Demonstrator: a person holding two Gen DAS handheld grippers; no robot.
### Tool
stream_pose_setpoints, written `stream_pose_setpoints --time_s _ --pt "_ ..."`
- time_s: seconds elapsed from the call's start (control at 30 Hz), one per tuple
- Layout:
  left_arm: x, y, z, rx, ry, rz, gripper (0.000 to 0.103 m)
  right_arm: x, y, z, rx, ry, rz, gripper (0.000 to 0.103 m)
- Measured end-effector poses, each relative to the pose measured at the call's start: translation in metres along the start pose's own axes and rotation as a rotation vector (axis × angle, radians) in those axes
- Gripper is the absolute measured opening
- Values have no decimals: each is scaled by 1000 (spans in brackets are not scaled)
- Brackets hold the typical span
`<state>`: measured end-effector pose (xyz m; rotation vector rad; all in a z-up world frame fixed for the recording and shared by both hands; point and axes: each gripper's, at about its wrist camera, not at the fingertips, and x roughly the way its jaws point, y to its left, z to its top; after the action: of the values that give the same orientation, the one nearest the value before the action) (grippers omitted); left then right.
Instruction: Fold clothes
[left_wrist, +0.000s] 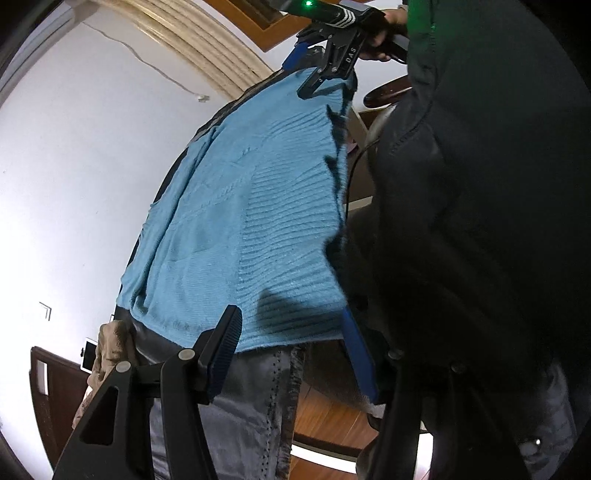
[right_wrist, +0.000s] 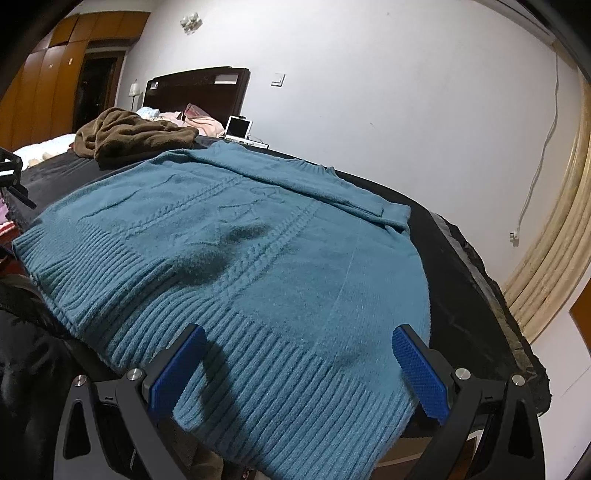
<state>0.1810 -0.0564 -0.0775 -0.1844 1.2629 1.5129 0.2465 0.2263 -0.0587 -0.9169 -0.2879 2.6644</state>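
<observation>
Looking along my right gripper (right_wrist: 299, 369), I see its jaws spread wide around the ribbed hem of the teal sweater (right_wrist: 236, 258), spread flat on the bed's black cover (right_wrist: 458, 266). My left gripper (left_wrist: 291, 354) gapes likewise at that hem.

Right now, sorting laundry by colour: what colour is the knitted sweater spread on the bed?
Teal blue sweater; right wrist view.

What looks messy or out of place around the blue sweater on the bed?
The blue sweater lies mostly flat, but its ribbed hem hangs over the bed's edge. One sleeve is folded across the top. A brown garment sits crumpled behind it.
</observation>
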Motion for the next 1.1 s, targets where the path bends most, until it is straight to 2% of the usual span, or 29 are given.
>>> stream_pose_setpoints --time_s 0.33,0.77,0.87,1.1 --pt "11 -10 -9 26 30 -1 60 1 2 0 -2 -3 12 102" --pt "25 -1 -5 -41 34 24 60 2 3 1 -3 -4 5 102" --pt "26 3 -4 -74 35 17 60 3 -2 2 22 -5 -17 102" --pt "29 14 0 -151 35 0 61 12 -30 15 182 -44 -15 102"
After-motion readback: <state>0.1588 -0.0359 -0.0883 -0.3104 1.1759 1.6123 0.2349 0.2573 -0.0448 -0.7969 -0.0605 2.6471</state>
